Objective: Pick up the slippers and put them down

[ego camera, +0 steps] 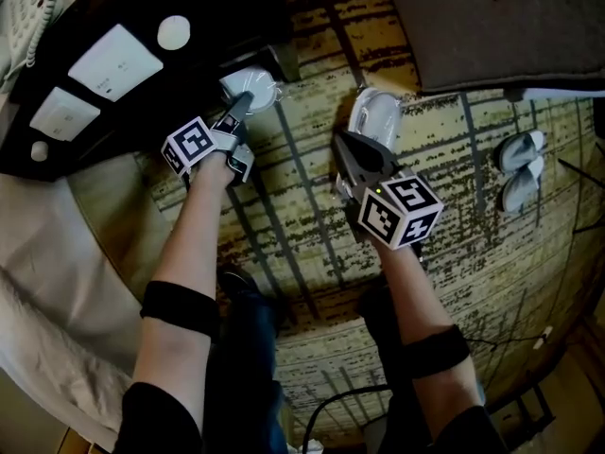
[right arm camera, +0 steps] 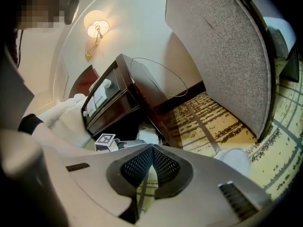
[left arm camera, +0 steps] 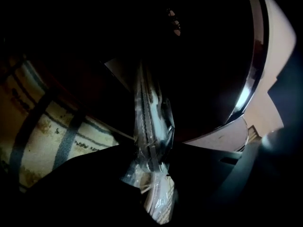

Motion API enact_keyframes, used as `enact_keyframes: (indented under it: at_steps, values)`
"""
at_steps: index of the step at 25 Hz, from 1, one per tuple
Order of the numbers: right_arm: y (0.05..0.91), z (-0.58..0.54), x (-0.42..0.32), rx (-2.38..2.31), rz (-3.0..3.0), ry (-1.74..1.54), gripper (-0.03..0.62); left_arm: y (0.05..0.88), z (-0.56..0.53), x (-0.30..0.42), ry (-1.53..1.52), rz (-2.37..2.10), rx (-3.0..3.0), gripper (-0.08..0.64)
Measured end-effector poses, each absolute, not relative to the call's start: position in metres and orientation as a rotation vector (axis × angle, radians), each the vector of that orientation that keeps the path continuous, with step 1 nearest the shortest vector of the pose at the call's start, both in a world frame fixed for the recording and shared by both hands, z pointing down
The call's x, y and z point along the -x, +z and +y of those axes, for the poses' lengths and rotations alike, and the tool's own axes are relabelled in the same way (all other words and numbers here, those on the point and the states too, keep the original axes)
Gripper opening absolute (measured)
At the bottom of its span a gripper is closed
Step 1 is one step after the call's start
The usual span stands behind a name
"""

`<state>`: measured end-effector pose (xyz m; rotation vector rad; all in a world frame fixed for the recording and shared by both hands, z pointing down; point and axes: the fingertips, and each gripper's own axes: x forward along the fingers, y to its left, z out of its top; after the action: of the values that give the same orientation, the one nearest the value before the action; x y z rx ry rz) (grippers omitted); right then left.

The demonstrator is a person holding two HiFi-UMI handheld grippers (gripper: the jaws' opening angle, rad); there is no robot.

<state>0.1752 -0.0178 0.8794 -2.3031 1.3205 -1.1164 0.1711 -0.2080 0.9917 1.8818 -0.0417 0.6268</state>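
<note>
A white slipper in clear plastic wrap [ego camera: 250, 85] lies on the patterned carpet at the foot of the dark nightstand. My left gripper [ego camera: 238, 105] reaches down to it. In the left gripper view the crinkled wrap [left arm camera: 150, 122] is pinched between the dark jaws of the left gripper [left arm camera: 152, 143]. A second white slipper [ego camera: 375, 116] lies unwrapped to the right. My right gripper [ego camera: 348, 148] sits just beside it, shut, with nothing between its jaws. In the right gripper view the right gripper [right arm camera: 150, 149] shows its tips together, and the slipper [right arm camera: 235, 161] lies off to their right.
The dark nightstand [ego camera: 57, 36] with white panels stands at the upper left, white bedding [ego camera: 47, 282] below it. A grey upholstered piece [ego camera: 492, 26] fills the upper right. Another pair of slippers [ego camera: 522, 166] lies at the far right, with cables on the floor nearby.
</note>
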Motion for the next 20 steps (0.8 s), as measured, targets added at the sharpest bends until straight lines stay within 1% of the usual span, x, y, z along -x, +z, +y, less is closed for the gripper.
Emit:
enact_keyframes:
  at_steps: [2, 5, 11, 20]
  values:
    - [0.877, -0.015, -0.172, 2.300, 1.316, -1.119, 0.000, 0.986, -0.205, -0.166, 0.615, -0.014, -1.888, 0.116]
    - [0.872, -0.012, -0.168, 2.293, 1.307, -1.124, 0.000, 0.978, -0.199, -0.154, 0.614, 0.006, -1.894, 0.106]
    - [0.848, -0.003, -0.152, 2.285, 1.302, -1.161, 0.000, 0.951, -0.177, -0.111, 0.641, 0.007, -1.871, 0.104]
    - [0.783, 0.029, -0.132, 2.288, 1.252, -1.177, 0.000, 0.896, -0.106, -0.029, 0.718, 0.078, -1.812, 0.104]
